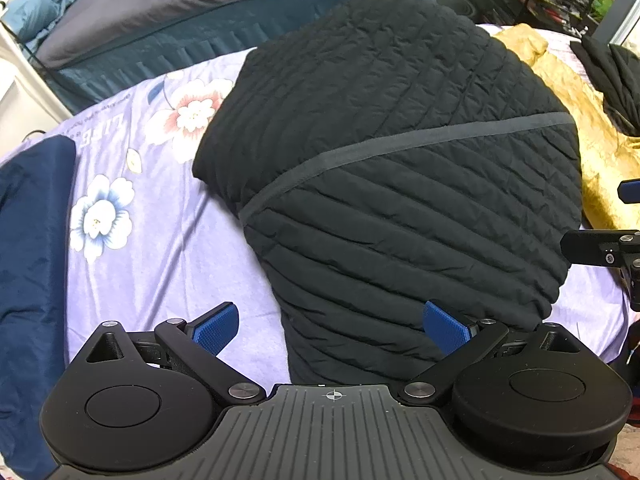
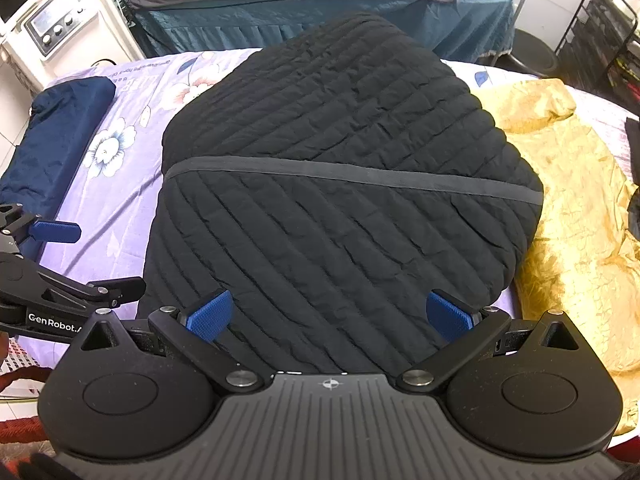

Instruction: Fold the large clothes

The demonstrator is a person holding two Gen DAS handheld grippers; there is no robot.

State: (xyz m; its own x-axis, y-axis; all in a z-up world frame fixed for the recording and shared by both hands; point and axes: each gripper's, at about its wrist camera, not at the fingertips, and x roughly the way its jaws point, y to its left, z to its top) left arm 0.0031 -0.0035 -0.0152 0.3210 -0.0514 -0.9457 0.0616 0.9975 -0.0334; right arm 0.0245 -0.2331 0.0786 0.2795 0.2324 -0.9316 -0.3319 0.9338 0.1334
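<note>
A home bedroom: floral bedsheet [image 1: 168, 248] (lilac), second bed [image 2: 320, 4] beyond.

Folded quilted jacket [image 2: 340, 184] is lying at the middle of the bed sheet [image 2: 120, 208]. A sleeping bag [image 2: 52, 144] is lying to its left, a crumpled garment [image 2: 572, 216] to its right. Behind, a second bed [image 2: 320, 4] is standing. Left gripper [image 1: 330, 326] and right gripper [image 2: 328, 316] are hovering over the jacket's near edge, fingers spread.
</note>
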